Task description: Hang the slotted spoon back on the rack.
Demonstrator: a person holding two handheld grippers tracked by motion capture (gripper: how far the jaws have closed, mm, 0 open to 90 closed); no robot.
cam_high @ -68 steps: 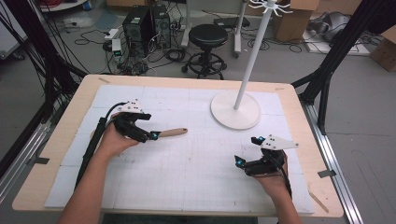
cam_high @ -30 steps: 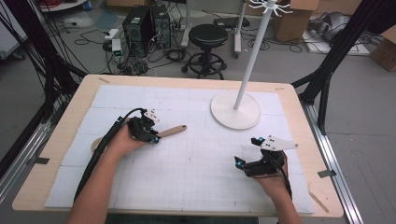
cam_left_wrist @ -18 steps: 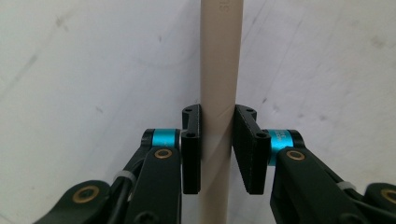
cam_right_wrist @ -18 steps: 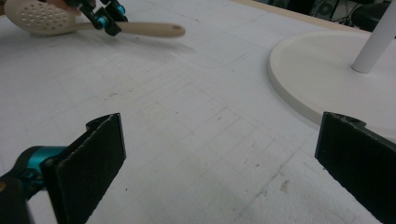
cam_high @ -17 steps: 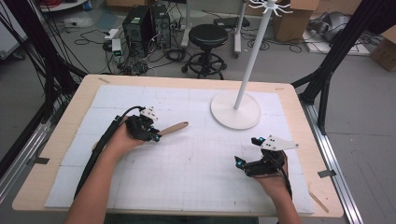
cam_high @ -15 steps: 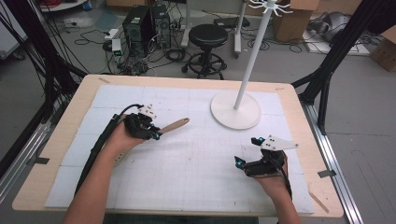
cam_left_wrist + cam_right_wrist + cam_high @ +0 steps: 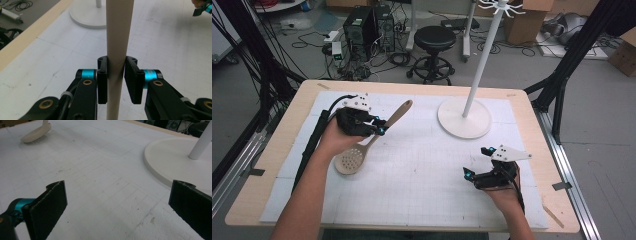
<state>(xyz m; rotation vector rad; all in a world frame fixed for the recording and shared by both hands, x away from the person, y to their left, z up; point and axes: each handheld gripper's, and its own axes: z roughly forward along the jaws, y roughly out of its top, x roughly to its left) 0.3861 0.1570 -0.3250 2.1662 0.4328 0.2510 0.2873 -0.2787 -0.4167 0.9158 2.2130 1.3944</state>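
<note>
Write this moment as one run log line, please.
left gripper: shut on slotted spoon handle | spoon: tilted, handle raised | right gripper: open, holds nothing

- Tabletop [image 7: 272,165]: light wood, covered by a white gridded mat [image 7: 422,170].
- Floor [image 7: 597,130]: grey, with loose cables [image 7: 307,42].
- Behind the tabletop: black stool [image 7: 436,40], computer towers [image 7: 367,22], cardboard boxes [image 7: 527,17].
- Black frame struts [image 7: 572,60] at both sides.

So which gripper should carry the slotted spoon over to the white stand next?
Left, probably. The left gripper already has its fingers shut on the slotted spoon handle, pointing toward the white stand. The right gripper is open, holds nothing, and sits low on the table.
</note>
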